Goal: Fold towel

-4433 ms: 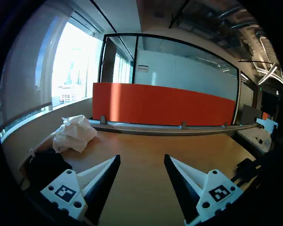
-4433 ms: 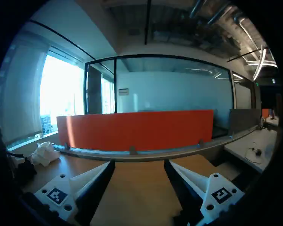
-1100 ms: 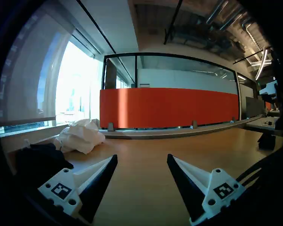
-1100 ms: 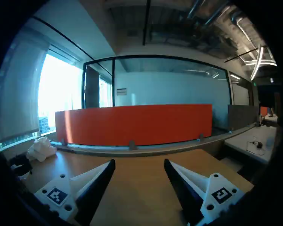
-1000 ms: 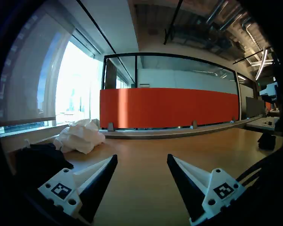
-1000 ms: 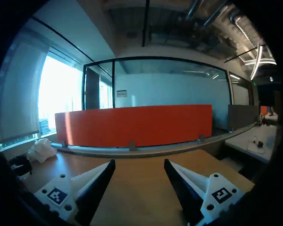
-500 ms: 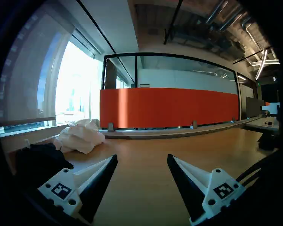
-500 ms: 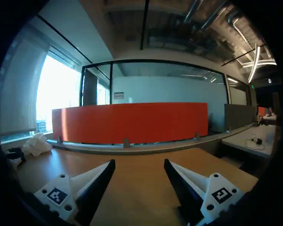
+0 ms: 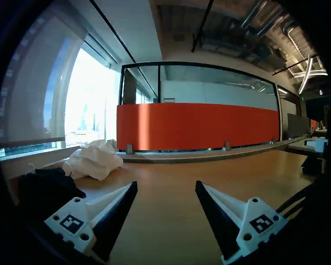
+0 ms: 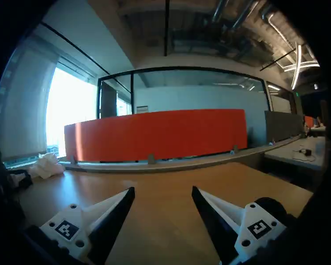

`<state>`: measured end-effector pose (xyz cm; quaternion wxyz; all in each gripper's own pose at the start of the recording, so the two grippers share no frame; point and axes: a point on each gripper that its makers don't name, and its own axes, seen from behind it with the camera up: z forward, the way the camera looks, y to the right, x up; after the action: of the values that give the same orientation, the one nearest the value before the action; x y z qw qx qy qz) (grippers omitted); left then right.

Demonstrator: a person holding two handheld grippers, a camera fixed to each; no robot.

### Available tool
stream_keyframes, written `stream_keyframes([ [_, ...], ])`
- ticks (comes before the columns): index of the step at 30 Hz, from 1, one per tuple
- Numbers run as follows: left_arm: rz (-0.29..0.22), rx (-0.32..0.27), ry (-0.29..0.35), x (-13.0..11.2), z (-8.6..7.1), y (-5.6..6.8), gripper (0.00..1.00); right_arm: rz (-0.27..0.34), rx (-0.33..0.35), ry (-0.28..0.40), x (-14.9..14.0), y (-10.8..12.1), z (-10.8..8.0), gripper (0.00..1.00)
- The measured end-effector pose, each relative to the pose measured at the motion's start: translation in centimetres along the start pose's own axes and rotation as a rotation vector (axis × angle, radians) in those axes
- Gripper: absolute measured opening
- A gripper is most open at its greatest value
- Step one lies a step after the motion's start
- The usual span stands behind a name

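Left gripper view: crumpled white towel [image 9: 95, 159] lies ahead-left of my wide-spread, empty left gripper [image 9: 165, 183], farther from my equally spread right gripper [image 10: 162, 188].

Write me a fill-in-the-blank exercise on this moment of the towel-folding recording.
1. The crumpled towel on the wooden table is ____ in colour.
2. The partition behind the table is ____.
3. The left gripper and the right gripper are both ____, with nothing between their fingers.
4. In the left gripper view, the towel lies to the ____ of the gripper's fingers.

Missing words: white; orange; open; left.
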<state>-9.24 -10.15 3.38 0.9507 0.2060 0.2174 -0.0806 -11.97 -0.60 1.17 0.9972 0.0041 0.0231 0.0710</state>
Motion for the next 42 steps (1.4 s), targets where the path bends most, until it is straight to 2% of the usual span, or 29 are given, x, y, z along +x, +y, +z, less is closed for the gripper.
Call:
stream_keyframes([
  [20,0.0,0.0,0.0,0.0,0.0,0.1,0.97,-0.074,-0.011,0.006,-1.6,0.2,0.0,1.0],
  [42,0.0,0.0,0.0,0.0,0.1,0.2,0.98,-0.075,-0.015,0.003,-1.8,0.0,0.2,1.0],
])
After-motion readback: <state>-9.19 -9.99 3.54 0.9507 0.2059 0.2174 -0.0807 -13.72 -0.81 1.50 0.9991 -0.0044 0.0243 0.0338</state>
